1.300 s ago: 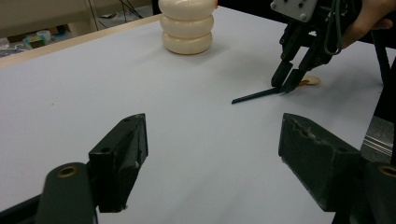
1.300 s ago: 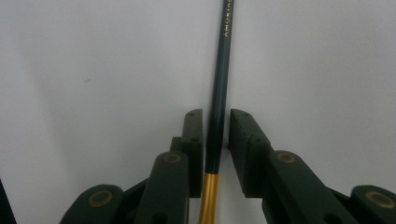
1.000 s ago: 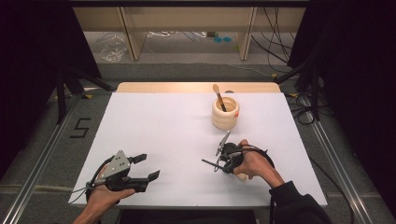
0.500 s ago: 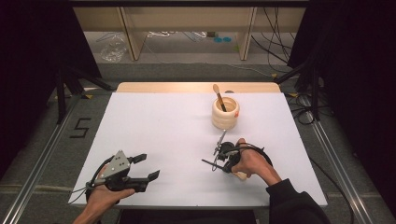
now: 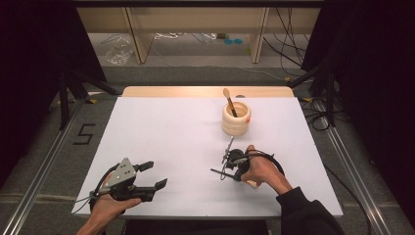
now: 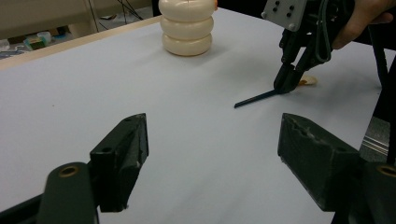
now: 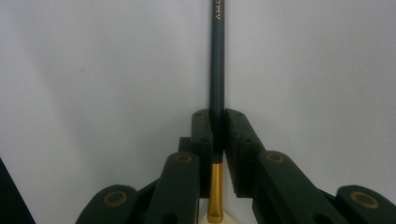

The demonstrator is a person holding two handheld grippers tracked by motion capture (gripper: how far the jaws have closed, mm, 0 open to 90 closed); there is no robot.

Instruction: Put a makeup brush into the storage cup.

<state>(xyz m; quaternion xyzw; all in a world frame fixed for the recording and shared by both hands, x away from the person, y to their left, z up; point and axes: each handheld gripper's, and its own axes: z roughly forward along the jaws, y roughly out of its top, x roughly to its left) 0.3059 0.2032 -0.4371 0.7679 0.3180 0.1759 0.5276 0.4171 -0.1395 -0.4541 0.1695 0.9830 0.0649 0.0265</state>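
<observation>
The right gripper [image 7: 215, 140] is clamped on a pencil [image 7: 216, 70] near the holder [image 5: 236, 119]. Pickup is secured; next, I judge, lift it into the holder. The left gripper [image 6: 210, 154] waits with jaws apart.

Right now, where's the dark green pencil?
The dark green pencil is clamped between the right gripper's fingers, low over the white table, on its right side, just in front of the cream ringed holder.
</observation>
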